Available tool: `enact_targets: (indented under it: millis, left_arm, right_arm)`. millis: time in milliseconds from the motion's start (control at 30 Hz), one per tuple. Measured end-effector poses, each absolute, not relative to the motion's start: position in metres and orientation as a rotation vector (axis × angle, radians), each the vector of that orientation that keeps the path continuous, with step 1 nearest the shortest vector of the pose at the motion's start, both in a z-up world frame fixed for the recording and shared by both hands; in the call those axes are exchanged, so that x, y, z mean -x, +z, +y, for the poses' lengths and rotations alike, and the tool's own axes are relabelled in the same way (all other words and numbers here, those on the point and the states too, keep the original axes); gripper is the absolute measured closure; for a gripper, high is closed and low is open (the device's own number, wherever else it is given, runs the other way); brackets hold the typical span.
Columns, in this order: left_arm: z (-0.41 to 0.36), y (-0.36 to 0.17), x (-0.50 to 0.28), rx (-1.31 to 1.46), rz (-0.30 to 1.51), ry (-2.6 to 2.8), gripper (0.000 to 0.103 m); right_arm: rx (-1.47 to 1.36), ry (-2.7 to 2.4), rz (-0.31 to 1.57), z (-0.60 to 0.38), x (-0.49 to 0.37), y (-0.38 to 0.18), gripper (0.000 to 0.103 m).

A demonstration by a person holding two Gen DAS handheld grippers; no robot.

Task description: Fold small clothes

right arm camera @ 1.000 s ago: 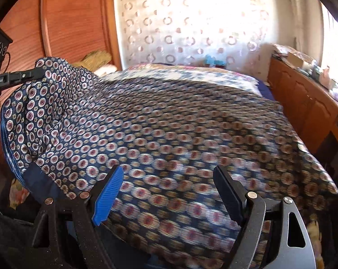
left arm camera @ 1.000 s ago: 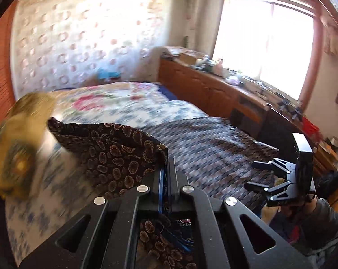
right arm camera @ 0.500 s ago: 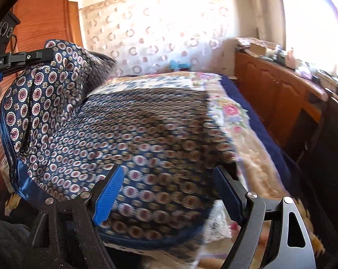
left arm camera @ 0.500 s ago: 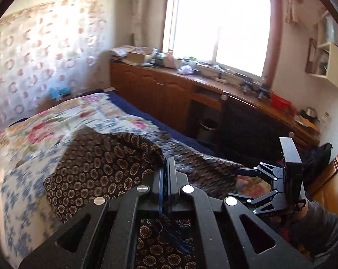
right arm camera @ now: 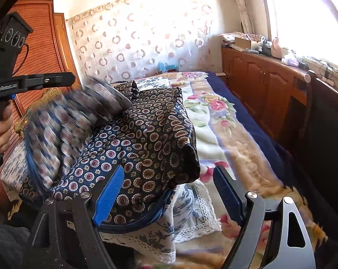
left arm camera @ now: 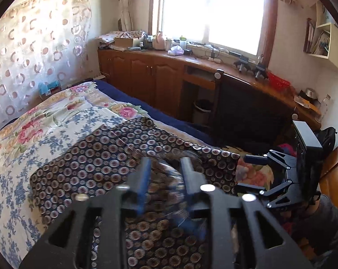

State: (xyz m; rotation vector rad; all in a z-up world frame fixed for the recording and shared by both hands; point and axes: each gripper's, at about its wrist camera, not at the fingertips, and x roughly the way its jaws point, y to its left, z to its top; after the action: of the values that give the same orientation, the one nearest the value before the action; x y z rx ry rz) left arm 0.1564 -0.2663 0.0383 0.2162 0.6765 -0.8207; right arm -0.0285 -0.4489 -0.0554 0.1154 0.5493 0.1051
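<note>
The bed (right arm camera: 216, 134) is pretty boxed in: wooden cabinets (right arm camera: 254, 78) and a dark chair (right arm camera: 326, 130) run along its right edge, leaving just a narrow gap. A wooden wardrobe (right arm camera: 41, 51) crowds the left edge. The patterned garment (right arm camera: 151, 139) covers the near-left corner; the floral bedding toward the far edge lies open. The left claw (right arm camera: 57, 79) hangs above that near-left corner.

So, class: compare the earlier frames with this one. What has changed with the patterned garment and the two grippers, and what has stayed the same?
The left gripper, a second ago shut on the patterned garment, has opened and let it go; the released cloth shows as a blur, dropping over onto the part lying on the bed. The right gripper stays open, holding nothing.
</note>
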Motion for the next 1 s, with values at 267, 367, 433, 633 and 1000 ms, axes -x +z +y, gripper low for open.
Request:
enact_targets:
  millis: [267, 367, 433, 633, 1000]
  left_arm:
    - [-0.217, 0.011, -0.165, -0.205, 0.725, -0.741, 0.023]
    - [-0.196, -0.015, -0.171, -0.233, 0.767, -0.663, 0.023]
    - [-0.182, -0.033, -0.176, -0.238, 0.81, -0.621, 0.023]
    - [-0.155, -0.068, -0.191, -0.22, 0.891, -0.552, 0.023]
    - [-0.15, -0.087, -0.192, -0.241, 0.878, -0.55, 0.017]
  right_arm:
    - [-0.102, 0.087, 0.545, -0.443, 0.02, -0.049, 0.019]
    - [-0.098, 0.089, 0.534, -0.44, 0.018, -0.043, 0.019]
    - [-0.091, 0.096, 0.527, -0.436, 0.015, -0.041, 0.019]
    - [-0.037, 0.141, 0.526, -0.409, 0.003, -0.035, 0.019]
    - [0.024, 0.207, 0.56, -0.374, -0.043, -0.036, 0.023]
